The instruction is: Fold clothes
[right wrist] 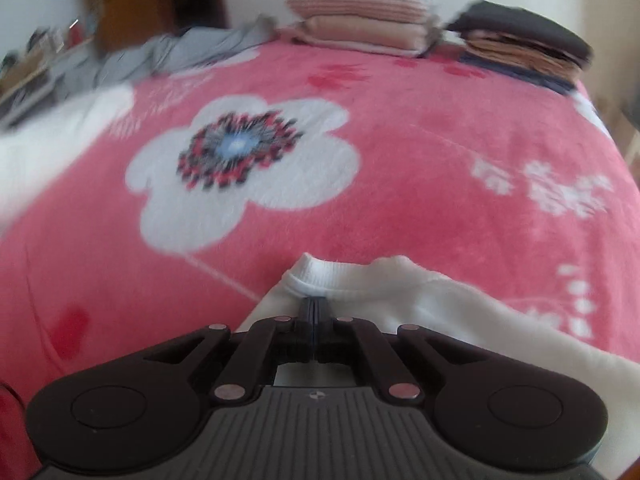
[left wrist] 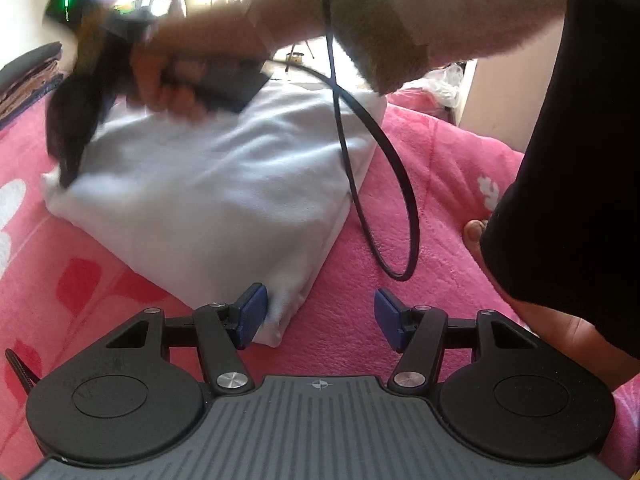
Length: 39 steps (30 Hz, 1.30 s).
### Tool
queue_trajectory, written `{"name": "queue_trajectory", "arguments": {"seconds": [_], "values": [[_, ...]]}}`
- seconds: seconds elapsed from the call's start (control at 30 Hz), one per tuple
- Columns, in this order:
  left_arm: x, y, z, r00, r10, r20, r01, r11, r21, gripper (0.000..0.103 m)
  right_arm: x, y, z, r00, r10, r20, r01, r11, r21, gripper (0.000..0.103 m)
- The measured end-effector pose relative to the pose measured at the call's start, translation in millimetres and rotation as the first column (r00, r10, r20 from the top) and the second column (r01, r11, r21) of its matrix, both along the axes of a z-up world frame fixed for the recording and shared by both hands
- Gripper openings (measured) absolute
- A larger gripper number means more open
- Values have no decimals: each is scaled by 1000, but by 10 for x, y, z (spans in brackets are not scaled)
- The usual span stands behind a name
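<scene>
A white garment (left wrist: 208, 196) lies folded into a rough square on the pink blanket (left wrist: 440, 184). My left gripper (left wrist: 320, 318) is open at the garment's near corner, its left blue pad (left wrist: 252, 314) touching the cloth edge. In the left wrist view a hand holds my right gripper (left wrist: 70, 148) at the garment's far left corner, blurred by motion. In the right wrist view my right gripper (right wrist: 316, 320) is shut on the white garment (right wrist: 420, 300) next to its ribbed collar (right wrist: 320, 276).
A black cable (left wrist: 380, 184) loops over the garment's right side. Folded clothes stacks (right wrist: 524, 48) and a striped pillow (right wrist: 360, 12) sit at the bed's far end, with grey clothing (right wrist: 160, 56) at the far left. A person's black-clad leg (left wrist: 580, 160) is at right.
</scene>
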<state>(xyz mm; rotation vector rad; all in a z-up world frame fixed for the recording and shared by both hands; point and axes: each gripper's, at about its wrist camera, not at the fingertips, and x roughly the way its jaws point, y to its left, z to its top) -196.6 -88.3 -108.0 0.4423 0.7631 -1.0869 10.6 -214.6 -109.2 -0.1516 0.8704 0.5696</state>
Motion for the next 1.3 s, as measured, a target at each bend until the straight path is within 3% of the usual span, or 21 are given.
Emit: {"name": "queue_trajectory", "arguments": {"seconds": [0.03,0.17,0.27,0.3,0.4,0.53,0.57,0.63,0.67,0.77,0.87,0.93,0.97,1.0,1.07,1.13,1.23,1.3], "values": [[-3,4,6,1000,-1,-1,1,1000,-2,59,-46,-30,123,1000,-16,6,16,1000,15,0],[-19,-7,-1,1000,-3,3,3,1000,-1,59,-451,-84,424,994,110,-22,-109,993,44,0],[-28,-9,6,1000,-2,8,2,1000,4,59,-647,48,-16,988,145,-47,-151,975,-164,0],[-31,-9,8,1000,-1,10,1,1000,6,59,-714,34,-127,988,157,5,-155,975,-160,0],[-41,-10,15,1000,0,15,0,1000,11,59,-741,22,96,994,110,1,-109,984,-138,0],[-54,-12,24,1000,1,22,-2,1000,18,58,-1036,-39,472,980,200,-17,-201,979,-39,0],[-57,-13,27,1000,2,24,-2,1000,20,58,-1108,-12,437,973,228,-35,-230,971,-58,0],[-63,-14,31,1000,2,27,-3,1000,23,58,-1168,62,71,972,220,-82,-232,953,-194,0],[-66,-14,34,1000,1,28,-2,1000,27,58,-1216,33,-88,973,227,-40,-230,952,-201,0],[-84,-6,59,1000,2,30,-3,1000,31,57,-1222,-14,89,983,176,-46,-181,971,-158,0],[-101,5,92,999,15,29,-16,1000,25,57,-1393,-53,382,973,231,-26,-232,968,-97,0],[-87,-7,80,1000,26,15,-26,999,19,57,-1528,-38,384,954,296,-47,-300,949,-100,0],[-79,-13,74,999,31,9,-31,999,17,57,-1544,-5,251,950,303,-74,-311,938,-150,0],[-78,-12,72,999,33,7,-33,999,17,57,-1592,10,61,955,287,-74,-297,931,-212,0],[-87,4,74,999,30,16,-30,999,22,56,-1629,-26,-41,960,277,-28,-277,939,-206,0],[-96,21,77,999,27,26,-28,999,27,56,-1589,-79,149,970,236,-58,-242,959,-147,0],[-110,45,82,999,23,39,-24,999,35,56,-1785,-238,439,958,285,-21,-286,957,-46,0],[-119,62,84,999,20,49,-22,999,40,56,-1865,-245,316,952,298,-69,-303,949,-82,0]]}}
